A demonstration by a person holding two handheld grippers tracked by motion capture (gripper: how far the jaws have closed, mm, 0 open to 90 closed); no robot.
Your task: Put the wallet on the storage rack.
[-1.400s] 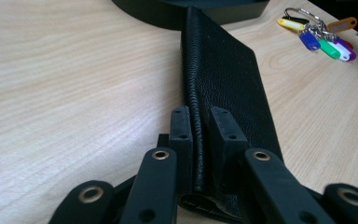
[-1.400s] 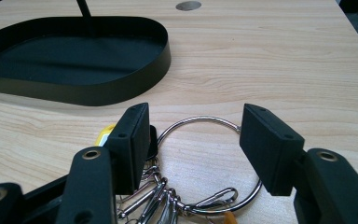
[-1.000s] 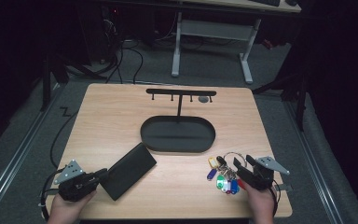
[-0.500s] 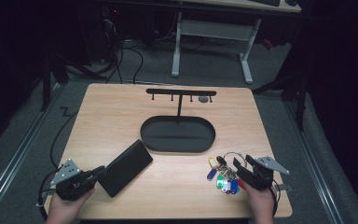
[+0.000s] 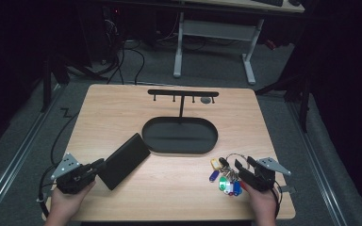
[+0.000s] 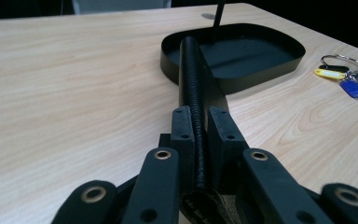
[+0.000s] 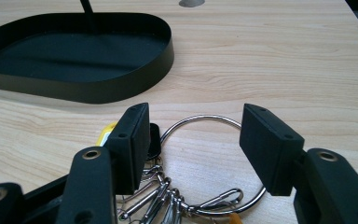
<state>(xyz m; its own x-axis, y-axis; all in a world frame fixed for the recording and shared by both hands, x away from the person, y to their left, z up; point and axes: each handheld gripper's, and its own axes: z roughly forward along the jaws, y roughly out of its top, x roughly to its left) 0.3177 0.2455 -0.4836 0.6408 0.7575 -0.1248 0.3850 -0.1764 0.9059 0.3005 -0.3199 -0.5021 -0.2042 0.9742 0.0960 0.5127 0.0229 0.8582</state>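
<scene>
A black leather wallet (image 5: 124, 160) lies slanted at the front left of the wooden table, and my left gripper (image 5: 96, 165) is shut on its near edge. In the left gripper view the jaws of the left gripper (image 6: 200, 126) pinch the wallet (image 6: 196, 79), which points toward the black oval tray (image 6: 233, 56). A bunch of keys with coloured tags (image 5: 224, 176) lies at the front right. My right gripper (image 5: 242, 167) stands open over it. Seen from the right gripper view, the right gripper (image 7: 196, 135) has the metal key ring (image 7: 205, 163) between its jaws, untouched.
The black oval tray (image 5: 180, 136) sits mid-table, with a T-shaped hook stand (image 5: 183, 93) rising from its far side. A small grey disc (image 5: 206, 100) lies behind it. Bare wood runs along the table's left and far right. Desk legs and cables are on the floor beyond.
My left gripper has drawn slightly left and farther from the front edge, carrying the wallet with it. The right gripper and the keys have stayed put.
</scene>
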